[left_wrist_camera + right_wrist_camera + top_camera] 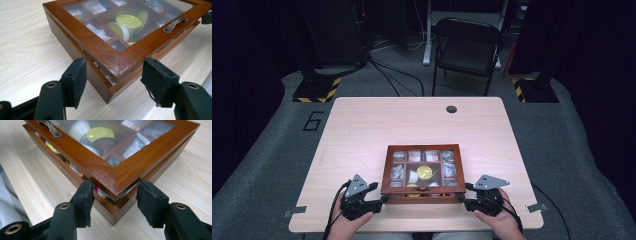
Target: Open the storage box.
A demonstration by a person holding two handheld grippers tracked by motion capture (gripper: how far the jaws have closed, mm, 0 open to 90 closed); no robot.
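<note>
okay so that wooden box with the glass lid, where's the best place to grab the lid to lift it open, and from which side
Best taken at the lid's two near corners, from the person's side of the table. The lid already sits ajar there, a gap showing under its front edge, so pads can catch the corners. The left claw and right claw each straddle one. The small metal handle mid-front looks too slim.

black folding chair (pixel 468 47) beyond wooden table (pixel 377 125)

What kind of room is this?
Probably a recording studio or lab: dark curtains surround a lone wooden table, cables trail over grey carpet, and stands sit on yellow-black striped bases.
</note>
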